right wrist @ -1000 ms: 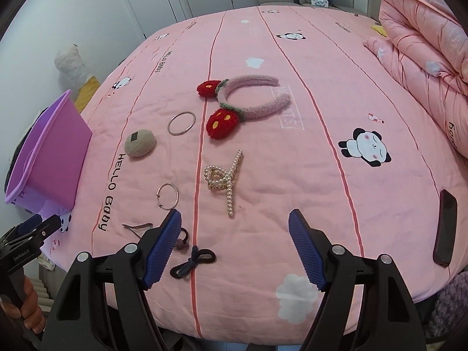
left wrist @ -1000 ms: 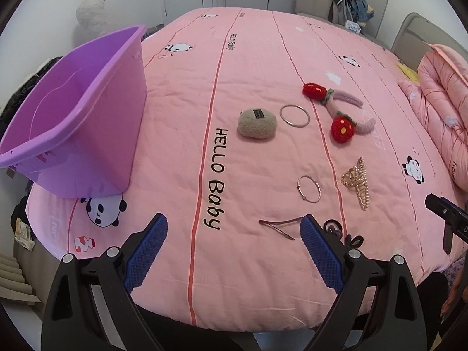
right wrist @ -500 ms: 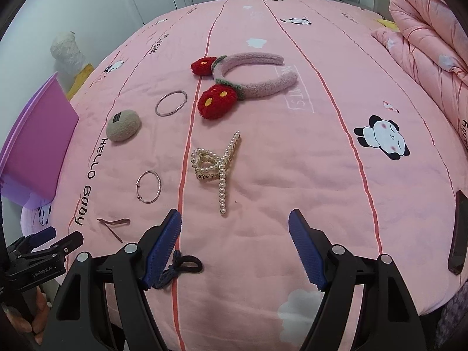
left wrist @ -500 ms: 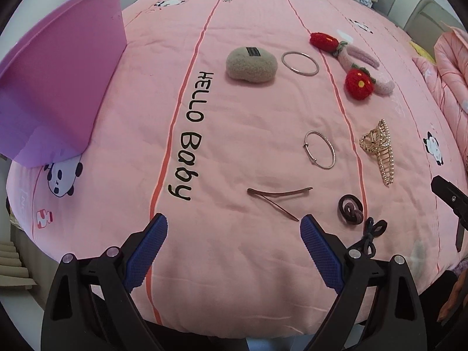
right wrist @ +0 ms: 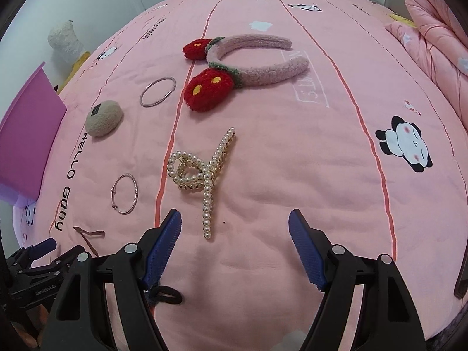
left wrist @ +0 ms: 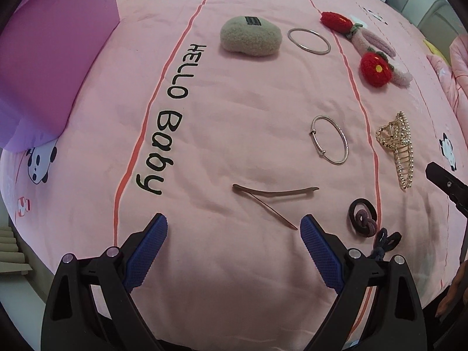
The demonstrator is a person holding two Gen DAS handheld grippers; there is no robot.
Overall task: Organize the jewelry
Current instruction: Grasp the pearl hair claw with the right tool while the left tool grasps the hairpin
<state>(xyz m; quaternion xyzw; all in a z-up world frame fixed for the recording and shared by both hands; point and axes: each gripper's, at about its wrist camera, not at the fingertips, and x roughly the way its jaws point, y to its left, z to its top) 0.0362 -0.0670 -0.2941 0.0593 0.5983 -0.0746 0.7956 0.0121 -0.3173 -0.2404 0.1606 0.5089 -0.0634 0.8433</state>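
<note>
Jewelry lies spread on a pink bedspread [left wrist: 234,102]. My left gripper [left wrist: 234,228] is open and empty, just short of a brown hair clip [left wrist: 272,197]. Beyond it lie a thin bangle [left wrist: 330,139], a plain ring bangle [left wrist: 309,41] and a beige fuzzy clip [left wrist: 250,38]. Dark hair ties [left wrist: 362,216] lie to its right. My right gripper [right wrist: 235,222] is open and empty, with the tail of a pearl claw clip [right wrist: 204,169] between its fingers. A pink headband with red flowers [right wrist: 242,64] lies farther back.
A purple plastic bin [left wrist: 55,49] stands at the left edge of the bed, also in the right wrist view [right wrist: 26,134]. A folded pink quilt [right wrist: 438,35] lies at the far right. A dark phone [right wrist: 462,275] lies near the right edge.
Both grippers have moved forward and lower toward the bed. The left has closed in on the brown hair clip, the right on the pearl claw clip. Both stay open.
</note>
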